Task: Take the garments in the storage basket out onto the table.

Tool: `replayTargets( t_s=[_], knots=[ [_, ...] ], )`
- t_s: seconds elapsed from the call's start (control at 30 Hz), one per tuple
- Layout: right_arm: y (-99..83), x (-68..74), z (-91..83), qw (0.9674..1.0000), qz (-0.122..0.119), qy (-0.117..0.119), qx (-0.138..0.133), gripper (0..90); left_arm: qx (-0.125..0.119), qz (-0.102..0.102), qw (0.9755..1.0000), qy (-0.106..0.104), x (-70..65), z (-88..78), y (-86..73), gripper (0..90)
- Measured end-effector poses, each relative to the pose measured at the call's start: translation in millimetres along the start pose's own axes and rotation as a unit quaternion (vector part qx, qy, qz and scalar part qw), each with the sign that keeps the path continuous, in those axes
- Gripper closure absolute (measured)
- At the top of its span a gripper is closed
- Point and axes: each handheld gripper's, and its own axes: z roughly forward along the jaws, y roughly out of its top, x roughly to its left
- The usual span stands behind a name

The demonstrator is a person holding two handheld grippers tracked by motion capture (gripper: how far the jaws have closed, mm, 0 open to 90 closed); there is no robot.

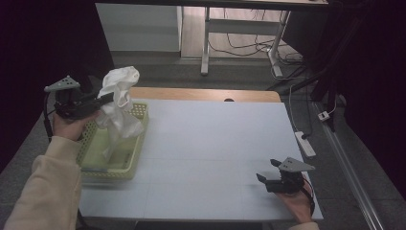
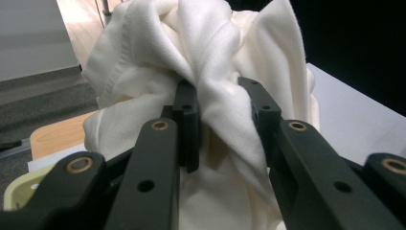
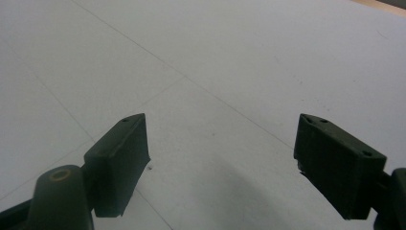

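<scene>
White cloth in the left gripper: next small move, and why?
Probably carry it right, out over the bare table, and lower it there. The left gripper is clamped on a fold of the white cloth, held up with its tail hanging into the yellow basket. The right gripper sits open and idle near the table's front right, placed to take a free edge.

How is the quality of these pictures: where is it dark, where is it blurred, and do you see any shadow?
High view: dim overall, the room's sides nearly black, the white cloth brightest. Left gripper view: the near black jaws look soft, the cloth pinched between them is sharper. Right gripper view: the open jaws are blurred, and a faint shadow lies on the table between them.
</scene>
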Motion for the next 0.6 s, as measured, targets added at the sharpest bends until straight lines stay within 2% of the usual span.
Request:
replayTargets(
  t_s=[0.13, 0.23, 0.6],
  knots=[
    [-0.3, -0.4, -0.2, 1.0, 0.002, 0.0, 0.0, 19.4, -0.009, -0.003, 1.0, -0.001, -0.8, -3.5, 4.8, 70.9],
    [-0.3, -0.3, -0.1, 1.0, 0.001, 0.0, 0.0, 19.5, -0.017, -0.008, 0.9998, -0.01, -1.7, -6.1, 9.5, 70.8],
    [-0.2, -0.1, 0.4, 1.0, 0.0, 0.0, 0.0, 19.5, -0.048, -0.007, 0.9985, -0.027, -11.1, -15.3, 25.2, 70.8]
  ],
)
